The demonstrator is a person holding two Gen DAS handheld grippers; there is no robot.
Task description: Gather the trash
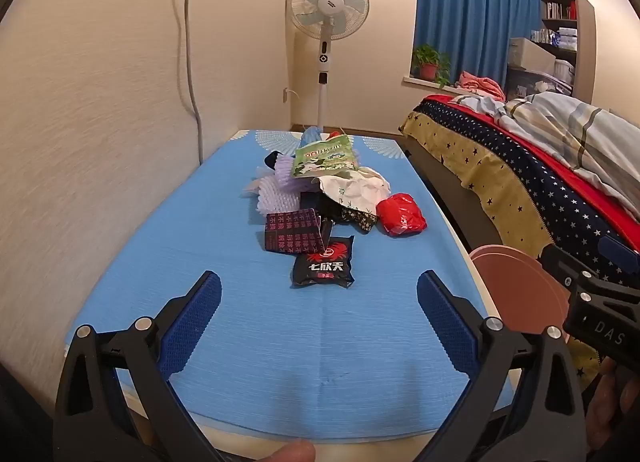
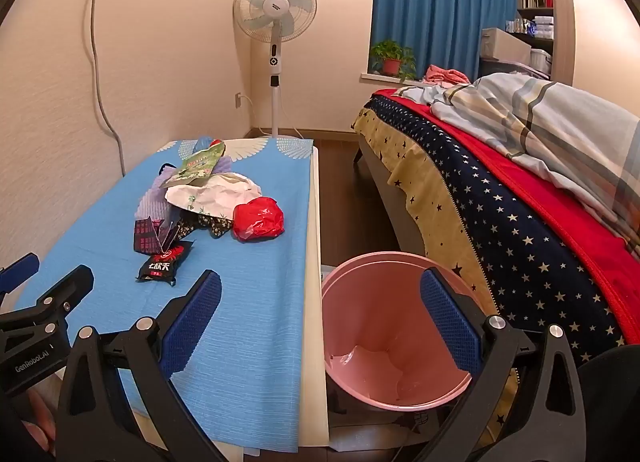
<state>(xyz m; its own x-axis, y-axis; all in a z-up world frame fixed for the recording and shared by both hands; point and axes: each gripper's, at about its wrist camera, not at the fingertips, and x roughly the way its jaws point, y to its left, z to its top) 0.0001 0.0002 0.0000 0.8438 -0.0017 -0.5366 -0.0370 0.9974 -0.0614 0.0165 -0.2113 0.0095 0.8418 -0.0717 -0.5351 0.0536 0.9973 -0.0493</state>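
A heap of trash lies on a blue-covered tabletop (image 1: 224,302) that stands against a cream wall. Nearest the camera is a black snack packet (image 1: 323,267) with red and white print, lying flat and touching a dark patterned wrapper (image 1: 292,232) behind it. Further back sit a crumpled red plastic bag (image 1: 401,215), crumpled white paper (image 1: 360,188), lilac foam netting (image 1: 276,194) and, on top of the pile, a green printed pouch (image 1: 326,158).

On the floor just beside the right edge of the tabletop, between it and a bed, stands a pink bin (image 2: 396,342), its mouth facing up.

The left tongs (image 1: 319,294) hang above the near part of the tabletop, spread wide with nothing between the blue pads, the black packet just ahead of them. The right tongs (image 2: 320,294) are likewise spread wide and hold nothing; they straddle the tabletop's right edge, with one pad over the blue cover and the other over the bin.

The bed (image 2: 520,222) carries a star-patterned cover and a striped quilt. A white standing fan (image 2: 275,10) stands beyond the far end of the tabletop, near blue curtains (image 2: 436,10) and a potted plant (image 2: 392,56) on the sill.
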